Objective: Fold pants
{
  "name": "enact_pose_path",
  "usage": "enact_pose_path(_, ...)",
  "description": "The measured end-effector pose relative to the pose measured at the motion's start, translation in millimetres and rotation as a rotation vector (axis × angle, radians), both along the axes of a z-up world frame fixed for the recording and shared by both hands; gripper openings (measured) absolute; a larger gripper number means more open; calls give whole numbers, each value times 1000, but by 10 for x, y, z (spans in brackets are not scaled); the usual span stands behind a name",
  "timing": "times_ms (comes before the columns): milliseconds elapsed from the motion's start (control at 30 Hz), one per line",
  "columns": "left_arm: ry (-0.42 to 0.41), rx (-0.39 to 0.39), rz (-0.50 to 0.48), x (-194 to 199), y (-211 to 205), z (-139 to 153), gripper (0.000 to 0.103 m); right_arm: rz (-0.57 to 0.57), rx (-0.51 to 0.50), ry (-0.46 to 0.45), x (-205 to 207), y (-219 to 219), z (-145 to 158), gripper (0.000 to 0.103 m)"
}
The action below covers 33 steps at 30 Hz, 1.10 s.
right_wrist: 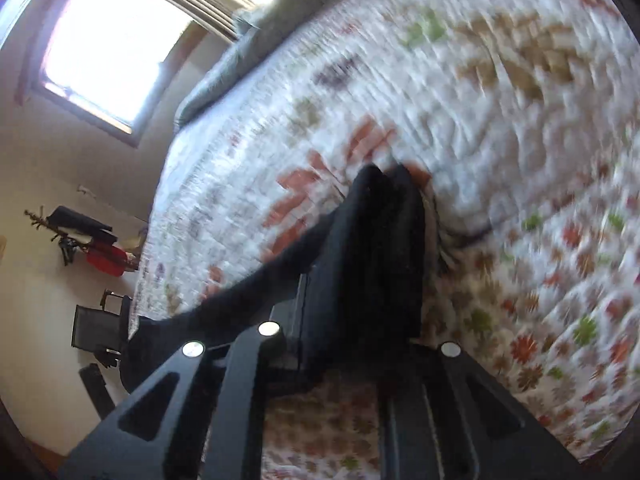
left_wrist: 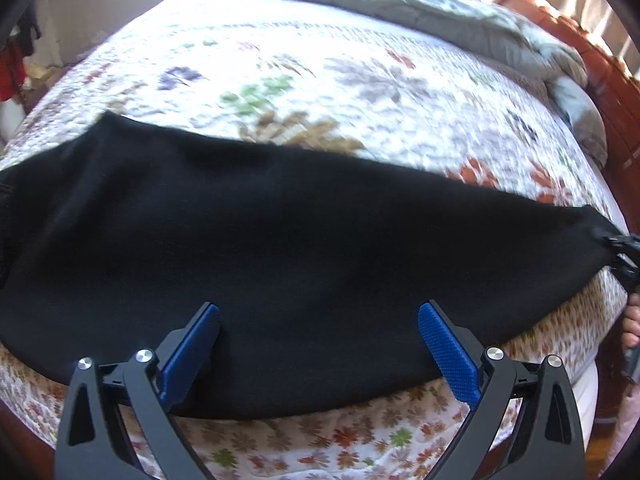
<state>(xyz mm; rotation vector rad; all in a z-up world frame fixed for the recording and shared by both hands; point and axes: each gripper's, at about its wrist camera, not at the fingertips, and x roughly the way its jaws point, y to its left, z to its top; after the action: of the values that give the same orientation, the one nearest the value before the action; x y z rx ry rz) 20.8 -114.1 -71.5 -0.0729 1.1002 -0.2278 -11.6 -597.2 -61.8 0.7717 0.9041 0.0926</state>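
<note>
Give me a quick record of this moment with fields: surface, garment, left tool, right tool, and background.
surface: bed with a floral quilt
garment: black pants spread across the near edge of the quilt
left tool: left tool open, blue pads on either side of the pants' near edge, gripping nothing
right tool: right tool shut on the bunched end of the pants
background: grey duvet at the far side, window
blur: both views smeared by motion
</note>
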Motion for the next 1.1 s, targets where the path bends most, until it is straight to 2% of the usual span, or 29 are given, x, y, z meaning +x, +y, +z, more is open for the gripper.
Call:
enact_pose_path(67,-38,-6,34,6,80,67,99,-7,-37,-84,-37,-34,304,10)
enact_pose_path(133,-61,-4,50,24,135,81,99,-30,-104,-106,-43,-68,453,10)
enact_pose_path(200,-31,17,60,70,169,-28,99,-69,-163,-39,-12,-134,360,10)
enact_pose_path(267,11,23,54,107,184,-194,99,-88,-205,81,43,-199,57,10)
enact_pose_path(333,-6,70,23,78,141,-231,99,-98,-190,179,43,-237,-288,10)
enact_pose_path(367,-14,83,13,55,118,-190,99,-111,-172,170,10,-252,-330,10)
enact_pose_path(467,-27,18,23,38,156,-117,99,-141,-136,113,-68,-267,-242,10)
enact_pose_path(500,-19,18,26,64,165,-156,99,-141,-149,118,-83,-246,-225,10)
enact_pose_path(533,4,24,20,106,172,-239,99,-134,-185,162,-44,-220,-271,10)
enact_pose_path(600,-8,69,-18,131,120,-312,99,-128,-226,203,10,-165,-293,11)
enact_pose_path(633,-11,86,-32,132,95,-292,99,-126,-235,210,36,-149,-249,11)
enact_pose_path(667,2,66,-28,136,111,-241,99,-128,-236,205,36,-140,-192,11)
enact_pose_path(767,28,-51,36,137,293,-137,99,-124,-254,169,26,-27,3,11)
enact_pose_path(833,31,-77,76,125,418,-87,99,-119,-263,136,21,53,159,11)
enact_pose_path(1000,-14,-41,127,43,762,62,99,-80,-273,28,47,394,594,11)
enact_pose_path(1100,-19,-9,146,13,927,112,99,-14,-295,-24,174,794,826,11)
